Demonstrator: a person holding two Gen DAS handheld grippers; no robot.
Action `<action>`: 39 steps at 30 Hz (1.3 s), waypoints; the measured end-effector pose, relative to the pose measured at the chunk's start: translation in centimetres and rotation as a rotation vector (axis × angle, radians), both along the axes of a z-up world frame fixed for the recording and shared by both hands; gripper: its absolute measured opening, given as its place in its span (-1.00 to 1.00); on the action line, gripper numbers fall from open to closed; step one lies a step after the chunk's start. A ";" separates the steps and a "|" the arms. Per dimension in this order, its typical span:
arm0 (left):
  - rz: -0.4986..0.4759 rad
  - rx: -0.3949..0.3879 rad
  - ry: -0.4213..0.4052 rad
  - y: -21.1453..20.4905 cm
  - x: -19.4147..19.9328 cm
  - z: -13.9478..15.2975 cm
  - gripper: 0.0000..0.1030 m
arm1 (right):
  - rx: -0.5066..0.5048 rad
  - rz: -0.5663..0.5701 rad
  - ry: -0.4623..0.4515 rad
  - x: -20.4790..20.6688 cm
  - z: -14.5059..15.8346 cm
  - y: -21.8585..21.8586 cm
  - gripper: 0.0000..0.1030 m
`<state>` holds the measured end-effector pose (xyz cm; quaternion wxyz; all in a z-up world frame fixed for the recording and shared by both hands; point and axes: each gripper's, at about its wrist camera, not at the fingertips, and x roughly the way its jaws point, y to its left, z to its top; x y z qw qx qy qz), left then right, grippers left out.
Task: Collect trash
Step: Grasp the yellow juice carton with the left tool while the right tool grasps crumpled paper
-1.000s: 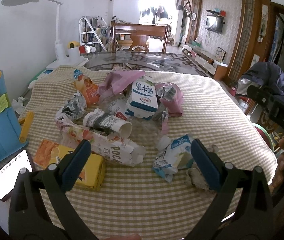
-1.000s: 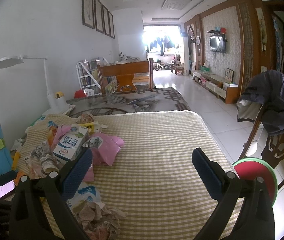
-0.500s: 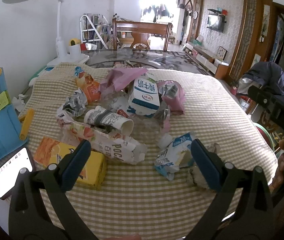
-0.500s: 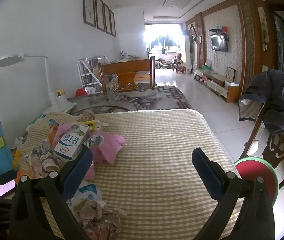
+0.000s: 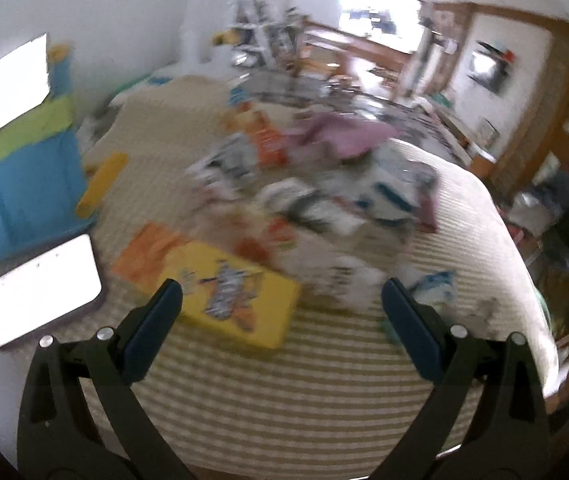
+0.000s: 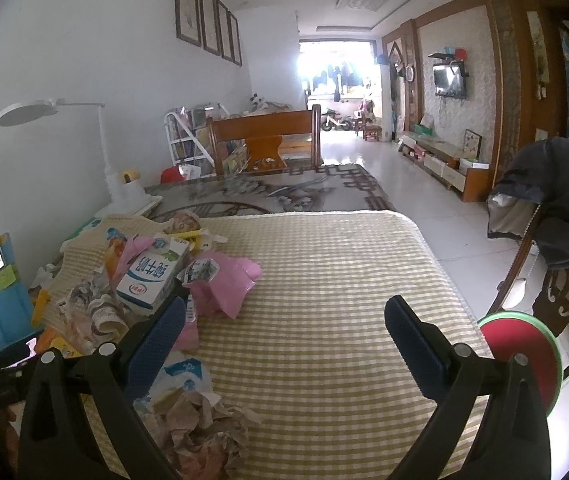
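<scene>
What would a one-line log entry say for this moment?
left gripper: open, empty, over yellow box, view blurred | right gripper: open, empty, above checked cloth | trash pile: uncollected

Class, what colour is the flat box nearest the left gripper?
Yellow box, clearest in the left wrist view.

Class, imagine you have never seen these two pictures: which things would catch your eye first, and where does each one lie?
First comes the heap of trash on the left part of the checked tablecloth: a white-and-blue milk carton with a crumpled pink bag beside it. In the blurred left wrist view a yellow box lies just ahead of the open left gripper. The right gripper is open too, over bare cloth.
</scene>
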<state>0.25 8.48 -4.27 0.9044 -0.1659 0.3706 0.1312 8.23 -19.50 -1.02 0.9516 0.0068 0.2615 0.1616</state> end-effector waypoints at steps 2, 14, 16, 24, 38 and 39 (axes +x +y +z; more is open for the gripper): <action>0.043 -0.053 0.017 1.7 -0.2 -0.7 0.67 | -0.005 0.018 0.012 0.0 -0.1 0.3 0.87; 0.224 -0.220 0.145 7.1 2.9 -4.8 0.65 | -0.105 0.144 0.067 -0.1 -1.4 3.2 0.87; 0.243 -0.255 0.146 7.2 3.1 -5.0 0.69 | -0.125 0.160 0.076 -0.2 -1.7 3.7 0.87; 0.180 -0.180 0.116 6.5 3.4 -4.0 0.22 | -0.159 0.291 0.182 -0.6 -3.5 5.6 0.87; 0.110 -0.224 0.095 5.5 1.2 -3.5 -0.05 | -0.026 0.336 0.486 0.9 -6.9 5.2 -0.37; 0.111 -0.228 0.092 5.3 1.3 -3.3 0.04 | 0.014 0.324 0.497 1.1 -6.8 4.5 -0.38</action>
